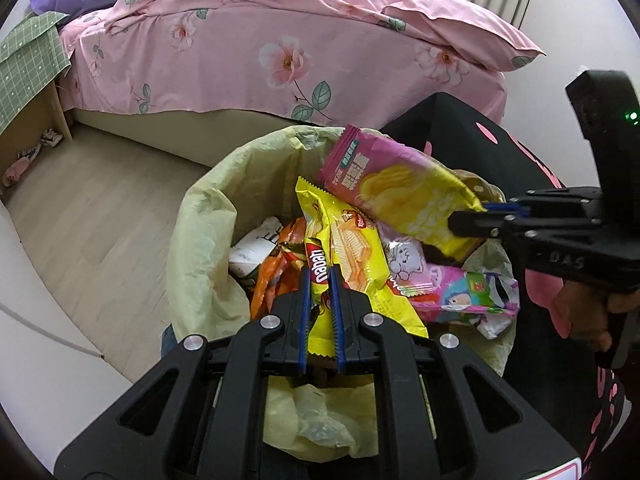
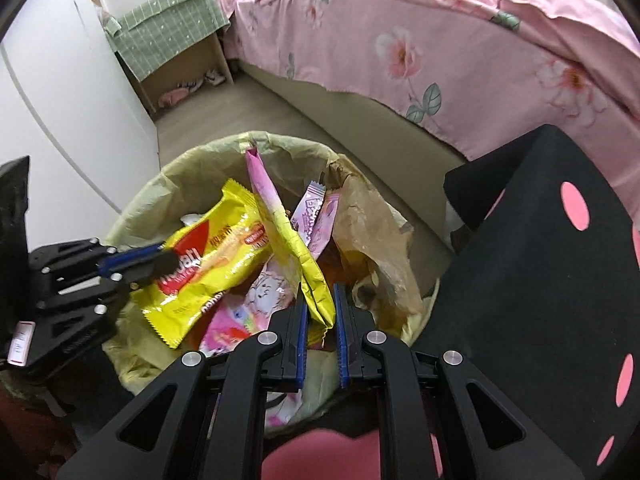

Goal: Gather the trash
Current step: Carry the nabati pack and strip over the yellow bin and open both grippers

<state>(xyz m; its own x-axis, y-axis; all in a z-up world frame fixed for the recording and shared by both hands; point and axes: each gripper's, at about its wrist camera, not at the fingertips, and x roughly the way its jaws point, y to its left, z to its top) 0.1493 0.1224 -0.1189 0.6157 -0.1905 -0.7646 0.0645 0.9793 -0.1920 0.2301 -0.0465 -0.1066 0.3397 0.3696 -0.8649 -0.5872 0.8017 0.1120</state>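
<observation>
My bin (image 1: 200, 216) shows only its liner — the rim and walls stay covered, and its near side sits behind my left gripper (image 1: 322, 280). The wrappers under the yellow wafer packet (image 1: 352, 248) are mostly buried, their print unreadable. My hand (image 1: 580, 308) on the right gripper (image 1: 468, 222) is half hidden by the handle. The bed (image 2: 420, 40) runs off the frame's edge, and the small things under the side table (image 2: 188, 88) are too small to name.

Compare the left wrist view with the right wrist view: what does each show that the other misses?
Left wrist only: the hand holding the right gripper.
Right wrist only: a brown bag at the bin's edge.
Both: the lined bin, the yellow wafer wrapper clamped in the left gripper, and the pink-and-yellow chip bag clamped in the right gripper.
</observation>
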